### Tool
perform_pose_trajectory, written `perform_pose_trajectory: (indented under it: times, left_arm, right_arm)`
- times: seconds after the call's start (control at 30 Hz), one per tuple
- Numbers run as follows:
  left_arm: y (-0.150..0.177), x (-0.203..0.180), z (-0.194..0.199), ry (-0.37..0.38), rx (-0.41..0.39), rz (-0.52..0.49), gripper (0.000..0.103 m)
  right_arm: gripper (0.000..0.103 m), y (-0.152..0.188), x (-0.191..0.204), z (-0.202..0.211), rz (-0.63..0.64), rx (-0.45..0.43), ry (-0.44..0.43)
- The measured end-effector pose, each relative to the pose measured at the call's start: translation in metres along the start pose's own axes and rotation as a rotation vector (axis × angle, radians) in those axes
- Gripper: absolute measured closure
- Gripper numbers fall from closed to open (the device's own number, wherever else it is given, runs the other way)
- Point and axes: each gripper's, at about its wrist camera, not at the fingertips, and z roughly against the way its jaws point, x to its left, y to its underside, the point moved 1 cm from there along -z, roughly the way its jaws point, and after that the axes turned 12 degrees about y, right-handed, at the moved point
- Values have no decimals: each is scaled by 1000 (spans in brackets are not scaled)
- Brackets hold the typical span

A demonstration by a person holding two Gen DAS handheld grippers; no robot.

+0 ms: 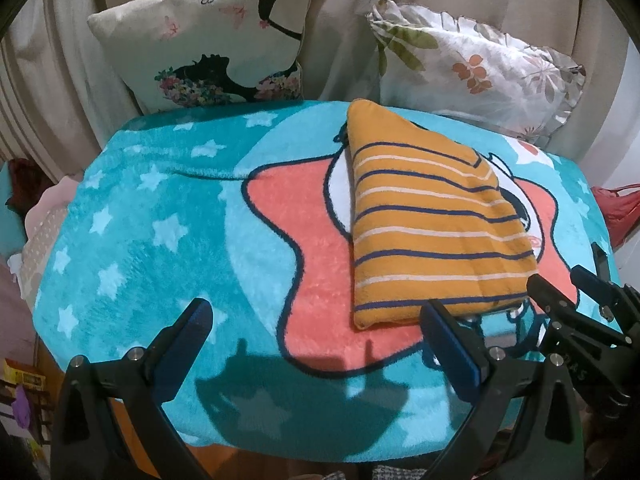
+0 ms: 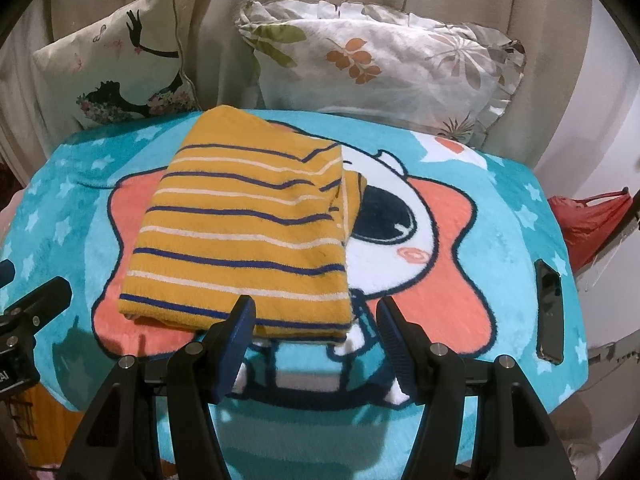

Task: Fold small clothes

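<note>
A small mustard-yellow garment with navy and white stripes (image 1: 432, 224) lies folded into a flat rectangle on a turquoise star-print blanket (image 1: 160, 240); it also shows in the right wrist view (image 2: 244, 232). My left gripper (image 1: 316, 316) is open and empty, hovering just in front of the garment's near edge. My right gripper (image 2: 316, 316) is open and empty at the garment's near right corner, above the blanket (image 2: 500, 320). The right gripper also appears at the right edge of the left wrist view (image 1: 576, 280).
Two cushions lean at the back: one with a black silhouette (image 1: 208, 40), one leaf-printed (image 1: 472, 64). A dark phone (image 2: 550, 312) lies on the blanket's right side. A red bag (image 2: 588, 224) hangs beyond the right edge. Beige fabric covers the background.
</note>
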Motion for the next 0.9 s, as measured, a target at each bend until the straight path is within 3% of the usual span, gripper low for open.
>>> perform_pose_trajectory:
  times: [0.9]
  left_arm:
    - [-1,2,-15,-2,32,23,0]
  right_arm:
    - [36,-5,-3,-10,20,10,-5]
